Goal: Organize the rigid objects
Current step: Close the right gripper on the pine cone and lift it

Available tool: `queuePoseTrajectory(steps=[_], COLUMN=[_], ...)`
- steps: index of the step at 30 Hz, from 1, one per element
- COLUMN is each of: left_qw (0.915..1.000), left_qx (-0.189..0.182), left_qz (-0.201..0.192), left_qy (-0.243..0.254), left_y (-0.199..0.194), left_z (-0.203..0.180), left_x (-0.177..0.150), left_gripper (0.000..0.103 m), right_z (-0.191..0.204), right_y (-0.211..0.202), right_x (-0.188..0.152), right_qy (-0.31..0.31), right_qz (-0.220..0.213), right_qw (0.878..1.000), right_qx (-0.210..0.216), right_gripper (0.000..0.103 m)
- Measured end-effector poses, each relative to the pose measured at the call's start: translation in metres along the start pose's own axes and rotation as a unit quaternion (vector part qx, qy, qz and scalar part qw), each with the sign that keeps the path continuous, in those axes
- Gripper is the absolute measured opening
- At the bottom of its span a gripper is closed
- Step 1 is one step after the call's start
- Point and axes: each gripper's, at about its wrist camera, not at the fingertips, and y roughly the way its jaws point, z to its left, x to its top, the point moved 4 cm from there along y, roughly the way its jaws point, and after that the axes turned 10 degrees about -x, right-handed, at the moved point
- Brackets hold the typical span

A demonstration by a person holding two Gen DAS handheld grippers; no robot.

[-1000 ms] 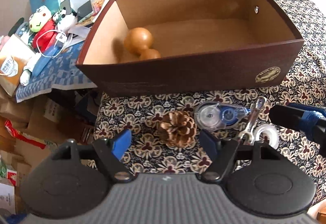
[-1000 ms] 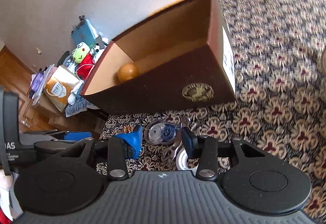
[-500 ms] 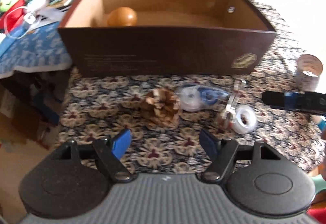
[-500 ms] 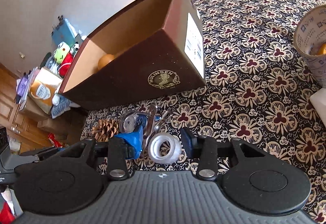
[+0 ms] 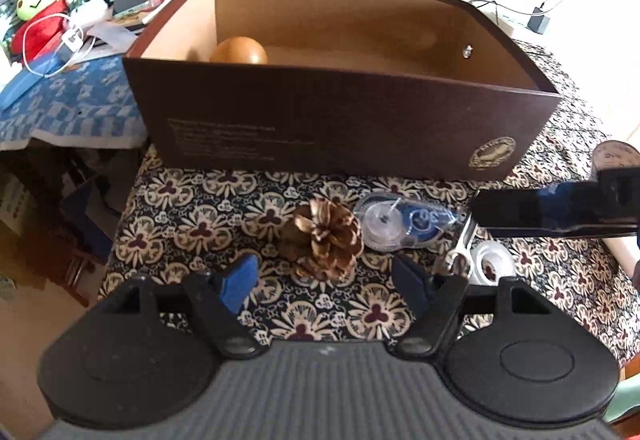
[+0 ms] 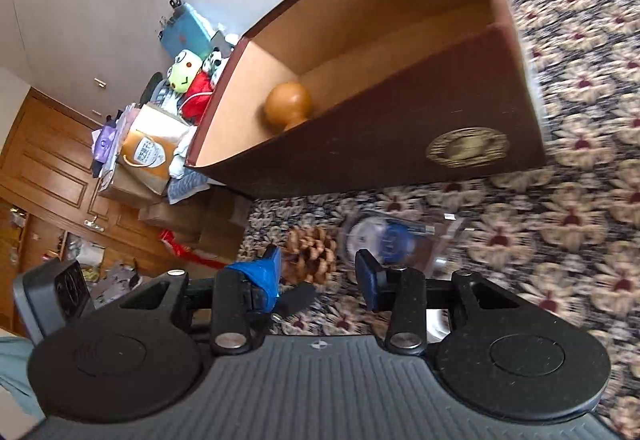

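Observation:
A brown open box (image 5: pixel 352 128) stands on the patterned tablecloth, with a wooden gourd (image 5: pixel 239 51) inside at its left end. In front of it lie a pine cone (image 5: pixel 326 238), a clear-and-blue correction tape dispenser (image 5: pixel 404 226), a metal clip (image 5: pixel 460 252) and a roll of clear tape (image 5: pixel 490 264). My left gripper (image 5: pixel 326 280) is open and empty, just short of the pine cone. My right gripper (image 6: pixel 318 272) is open and empty, near the pine cone (image 6: pixel 310 254) and the dispenser (image 6: pixel 390 240); its finger (image 5: pixel 556 208) shows at the right above the tape roll.
Left of the table, a side surface with a blue cloth (image 5: pixel 60 108) holds plush toys (image 5: pixel 34 6), cables and books. Cardboard boxes and bags (image 6: pixel 148 156) crowd the floor there. A paper cup (image 5: pixel 614 156) stands at the far right. A power strip (image 5: pixel 504 20) lies behind the box.
My left gripper has moved closer to the pine cone. My right gripper has swung left and lower, from the tape roll toward the pine cone and dispenser. Both stay open.

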Motion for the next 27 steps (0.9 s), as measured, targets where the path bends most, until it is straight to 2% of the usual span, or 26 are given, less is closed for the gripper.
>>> queuePoseTrajectory(steps=[7, 8, 10, 14, 21, 27], left_qw=[0.9995, 0.9994, 0.999, 0.9979, 0.9963, 0.9931], left_qx=[-0.026, -0.03, -0.036, -0.049, -0.07, -0.1], left_qz=[0.017, 0.018, 0.027, 0.042, 0.046, 0.05], left_qy=[-0.01, -0.009, -0.004, 0.003, 0.017, 0.035], left_y=[0.01, 0.011, 0.015, 0.022, 0.022, 0.008], left_z=[0.006, 0.008, 0.011, 0.019, 0.028, 0.023], left_x=[0.002, 0.003, 0.005, 0.01, 0.011, 0.005], left_gripper=[0.073, 0.07, 0.059, 0.049, 0.047, 0.046], right_z=[0.014, 0.015, 0.019, 0.019, 0.02, 0.015], right_y=[0.029, 0.032, 0.038, 0.044, 0.039, 0.007], right_x=[0.002, 0.002, 0.003, 0.003, -0.002, -0.012], right_qy=[0.01, 0.007, 0.0, -0.004, -0.013, -0.004], right_qz=[0.016, 0.017, 0.018, 0.014, 0.009, -0.008], right_qw=[1.0, 1.0, 1.0, 1.0, 0.999, 0.999], right_qx=[0.007, 0.004, -0.003, -0.024, -0.04, -0.049], right_gripper=[0.025, 0.025, 0.025, 0.025, 0.016, 0.012])
